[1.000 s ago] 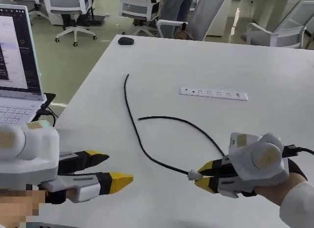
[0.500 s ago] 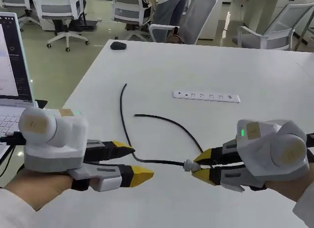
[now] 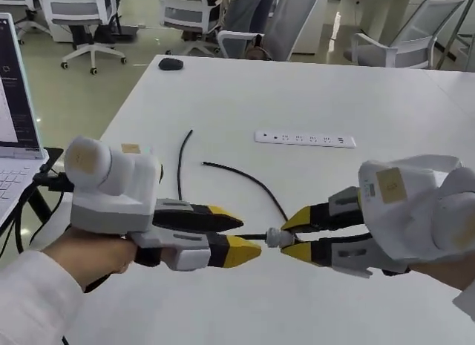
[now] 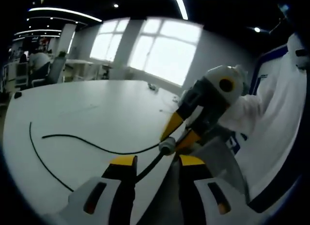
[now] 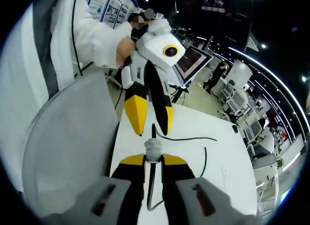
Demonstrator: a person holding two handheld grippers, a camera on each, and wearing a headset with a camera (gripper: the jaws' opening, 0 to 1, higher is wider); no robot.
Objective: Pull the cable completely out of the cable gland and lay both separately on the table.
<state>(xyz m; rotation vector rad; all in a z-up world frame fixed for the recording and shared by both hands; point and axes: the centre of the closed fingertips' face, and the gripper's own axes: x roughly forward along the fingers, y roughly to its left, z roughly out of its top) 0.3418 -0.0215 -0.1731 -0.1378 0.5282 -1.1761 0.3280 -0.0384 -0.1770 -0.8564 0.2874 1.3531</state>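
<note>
A thin black cable [image 3: 245, 178] loops across the white table [image 3: 386, 100], and one end runs into a small pale cable gland [image 3: 276, 237]. My right gripper [image 3: 288, 237] is shut on the gland and holds it just above the table. The left gripper [image 3: 245, 236] faces it tip to tip and is open, with the cable passing between its yellow fingertips close to the gland. The left gripper view has the cable [image 4: 72, 139] leading to the gland [image 4: 166, 146] between the right gripper's jaws. In the right gripper view the gland [image 5: 153, 148] sits between my own jaws, with the left gripper [image 5: 152, 130] just beyond.
A white power strip [image 3: 304, 139] lies across the middle of the table. A black mouse [image 3: 171, 63] rests near the far edge. An open laptop [image 3: 11, 137] stands off the left side. Office chairs [image 3: 89, 11] stand beyond the table.
The left gripper has moved right and come up to the gland, so that the cable now runs between its jaws. The right gripper keeps hold of the gland and has shifted a little.
</note>
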